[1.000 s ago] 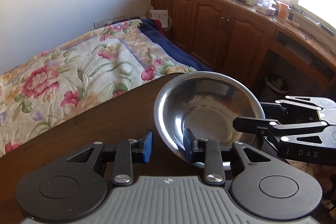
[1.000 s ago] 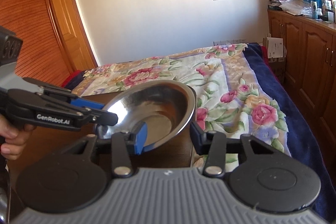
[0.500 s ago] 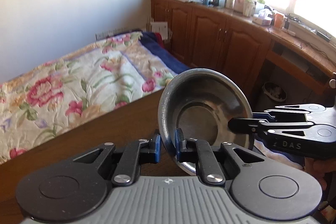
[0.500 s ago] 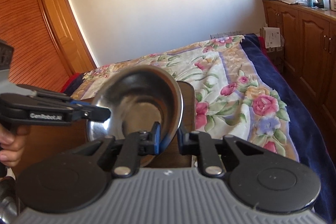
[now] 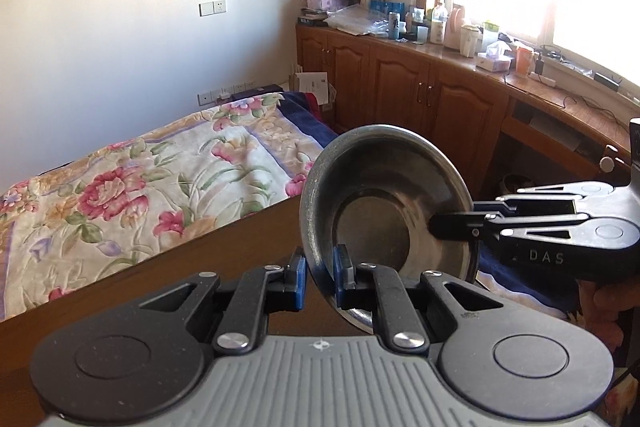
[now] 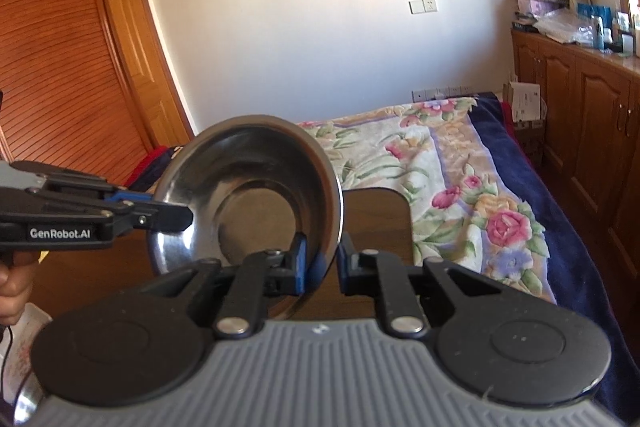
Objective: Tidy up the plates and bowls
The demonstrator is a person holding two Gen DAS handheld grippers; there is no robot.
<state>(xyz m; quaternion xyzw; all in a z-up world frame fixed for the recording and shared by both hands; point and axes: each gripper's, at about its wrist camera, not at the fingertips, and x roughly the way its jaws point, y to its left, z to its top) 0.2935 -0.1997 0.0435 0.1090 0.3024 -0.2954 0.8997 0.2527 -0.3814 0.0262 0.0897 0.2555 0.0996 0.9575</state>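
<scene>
A steel bowl (image 5: 384, 199) is held in the air above a dark wooden table (image 5: 208, 263), tilted steeply with its open side toward both cameras. My left gripper (image 5: 320, 277) is shut on the bowl's near rim. My right gripper (image 6: 322, 267) is shut on the opposite rim of the same bowl (image 6: 248, 195). In the left wrist view the right gripper (image 5: 448, 227) reaches in from the right. In the right wrist view the left gripper (image 6: 176, 217) reaches in from the left.
A bed with a floral quilt (image 5: 132, 187) lies beyond the table. Wooden cabinets (image 5: 420, 99) with a cluttered top run along the right wall under a window. A wooden door (image 6: 68, 75) stands at the left. The table's far corner (image 6: 380, 223) shows behind the bowl.
Both grippers closed from open onto the bowl's rim. The bowl rose off the table and tipped from nearly flat to steeply tilted.
</scene>
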